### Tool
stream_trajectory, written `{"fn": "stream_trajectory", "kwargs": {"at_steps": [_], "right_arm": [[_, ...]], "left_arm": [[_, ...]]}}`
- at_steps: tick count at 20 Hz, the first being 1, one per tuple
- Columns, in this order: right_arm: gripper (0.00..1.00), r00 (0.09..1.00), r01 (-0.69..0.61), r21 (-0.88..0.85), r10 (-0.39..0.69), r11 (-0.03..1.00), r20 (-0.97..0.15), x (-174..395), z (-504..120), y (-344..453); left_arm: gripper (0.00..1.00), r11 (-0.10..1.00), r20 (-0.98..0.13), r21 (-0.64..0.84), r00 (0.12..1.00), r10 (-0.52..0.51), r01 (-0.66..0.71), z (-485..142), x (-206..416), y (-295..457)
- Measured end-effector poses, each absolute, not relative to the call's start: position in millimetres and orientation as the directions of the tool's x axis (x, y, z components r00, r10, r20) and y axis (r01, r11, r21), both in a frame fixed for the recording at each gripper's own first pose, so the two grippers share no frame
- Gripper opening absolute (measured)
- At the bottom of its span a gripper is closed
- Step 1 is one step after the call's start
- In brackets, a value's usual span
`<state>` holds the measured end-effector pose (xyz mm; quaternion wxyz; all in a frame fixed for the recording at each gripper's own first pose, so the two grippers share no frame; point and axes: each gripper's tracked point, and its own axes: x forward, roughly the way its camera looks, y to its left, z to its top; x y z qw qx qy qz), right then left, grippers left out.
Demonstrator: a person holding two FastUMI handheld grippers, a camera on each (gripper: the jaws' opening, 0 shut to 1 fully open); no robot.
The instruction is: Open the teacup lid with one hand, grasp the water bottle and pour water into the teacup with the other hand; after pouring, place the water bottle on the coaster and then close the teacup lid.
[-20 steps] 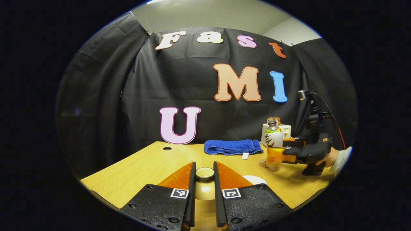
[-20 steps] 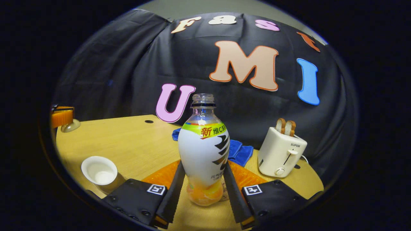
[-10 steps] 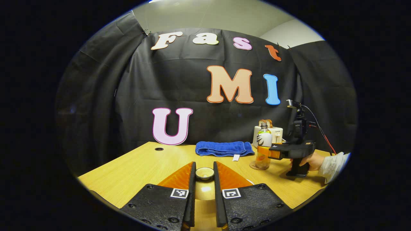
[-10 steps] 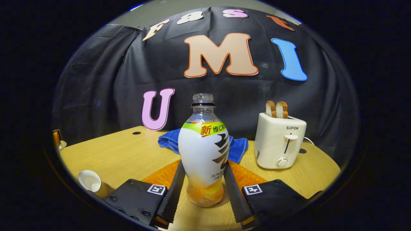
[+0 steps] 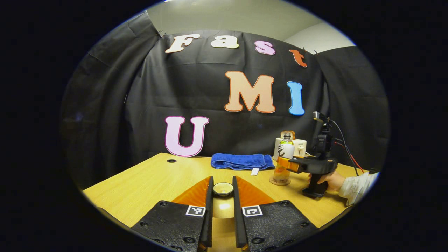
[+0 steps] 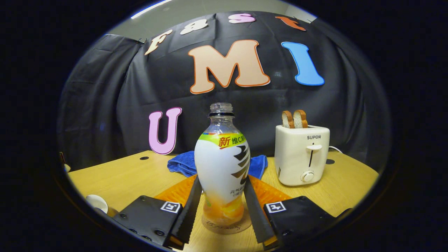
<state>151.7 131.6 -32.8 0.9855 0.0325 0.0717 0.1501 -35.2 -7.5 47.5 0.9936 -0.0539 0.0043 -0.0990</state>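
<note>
Right claw (image 6: 221, 210) pinches water bottle (image 6: 222, 168) standing on coaster (image 6: 226, 224), frame bottom centre; left claw (image 5: 222, 196) pinches teacup lid (image 5: 223, 189), apparently above table (image 5: 150, 182)

Occluded and cut-off items
Teacup (image 6: 97, 203): cropped at view edge. Coaster (image 6: 226, 225): mostly under water bottle (image 6: 223, 164). Towel (image 6: 182, 163): partly behind bottle.

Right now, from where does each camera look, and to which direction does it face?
Left gripper view: rides on the left gripper, low over the table, facing the booth wall; its fingers pinch the teacup lid.
Right gripper view: rides on the right gripper, facing the wall and toaster; its fingers press the water bottle standing on the coaster.
Shared: bottle, blue towel, toaster, table; the left gripper view also shows the right gripper and its hand.
</note>
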Motion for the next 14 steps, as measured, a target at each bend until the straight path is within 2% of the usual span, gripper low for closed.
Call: {"fn": "stream_trajectory", "kwargs": {"at_steps": [3,8,9,14], "right_arm": [[0.72,0.945,-0.292,0.098,0.303,0.951,-0.123,147,-31,130],[0.8,0.934,-0.308,0.099,0.32,0.946,-0.16,139,-39,132],[0.77,0.932,-0.308,0.107,0.322,0.945,-0.166,138,-41,131],[0.95,0.926,-0.311,0.152,0.335,0.938,-0.173,128,-46,124]], "left_arm": [[0.23,0.973,0.004,-0.109,0.979,-0.205,0.204,50,-35,-11],[0.23,0.968,-0.001,-0.119,0.975,-0.222,0.22,47,-32,-20],[0.23,0.966,-0.005,-0.121,0.973,-0.232,0.23,47,-31,-23],[0.23,0.946,-0.01,-0.144,0.956,-0.294,0.289,39,-19,-48]]}}
